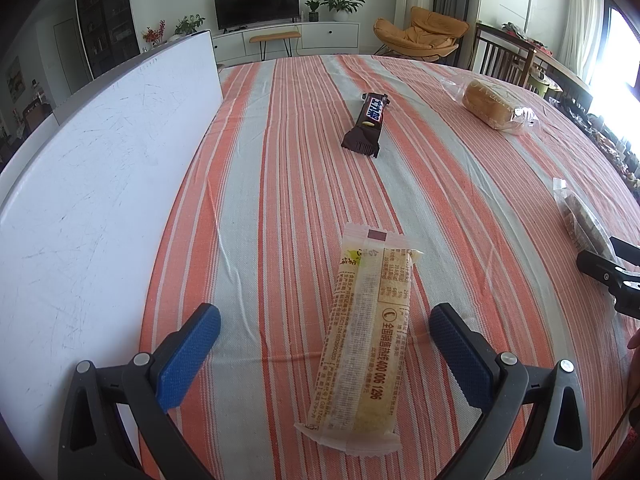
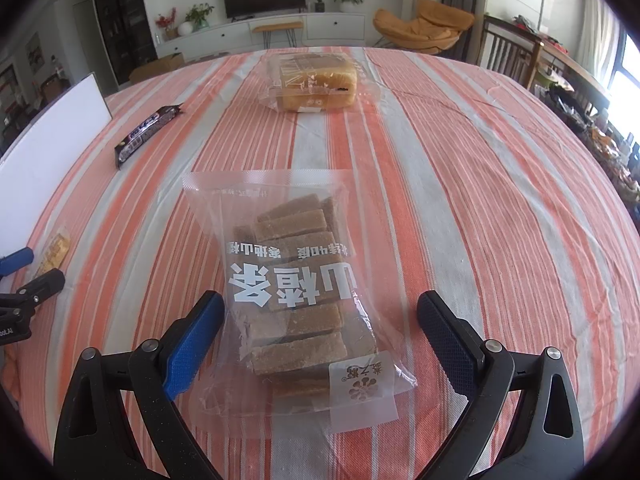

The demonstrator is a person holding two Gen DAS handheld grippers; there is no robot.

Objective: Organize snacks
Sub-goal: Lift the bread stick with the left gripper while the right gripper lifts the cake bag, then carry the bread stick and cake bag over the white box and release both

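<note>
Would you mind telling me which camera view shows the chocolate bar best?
The left wrist view: the chocolate bar lies near the centre of the striped tablecloth, unobstructed, its label facing up. In the right wrist view it sits off at the left, smaller and stretched by the fisheye, beside the white board.

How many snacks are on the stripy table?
4. A pale bar between the left gripper's fingers, a bag of brown sticks between the right gripper's, a dark chocolate bar mid-table, and wrapped bread at the far side.
</note>
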